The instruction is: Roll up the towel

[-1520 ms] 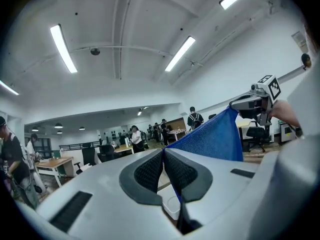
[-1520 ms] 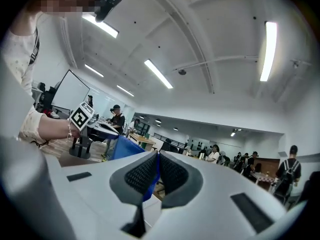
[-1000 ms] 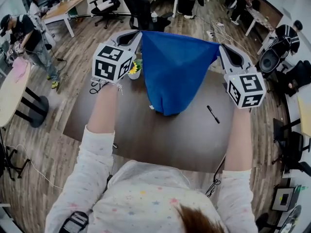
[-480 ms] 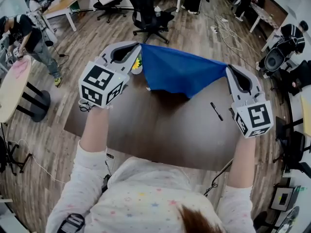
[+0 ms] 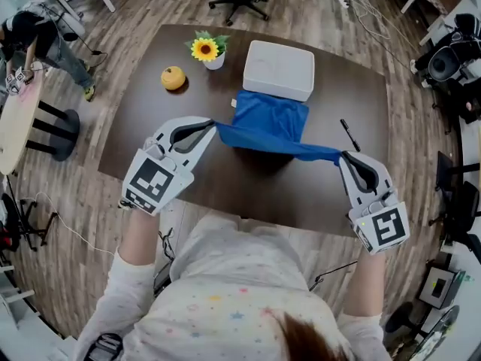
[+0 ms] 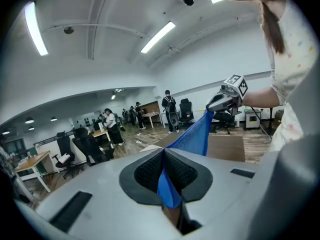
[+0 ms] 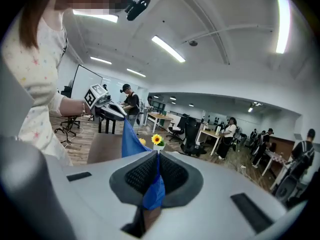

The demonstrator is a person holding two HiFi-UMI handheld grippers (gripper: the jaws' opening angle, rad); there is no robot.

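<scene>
The left claw (image 5: 213, 125) and the right claw (image 5: 342, 156) were each clamped shut on a near corner of the blue towel (image 5: 267, 117), holding that edge taut above the table (image 5: 225, 190). The towel's far end lay on the table just before the white box (image 5: 278, 68), so it ran straight away from both claws.

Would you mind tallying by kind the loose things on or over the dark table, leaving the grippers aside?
towel: 1
box: 1
potted sunflower: 1
orange fruit: 1
pen: 1
Total: 5
</scene>
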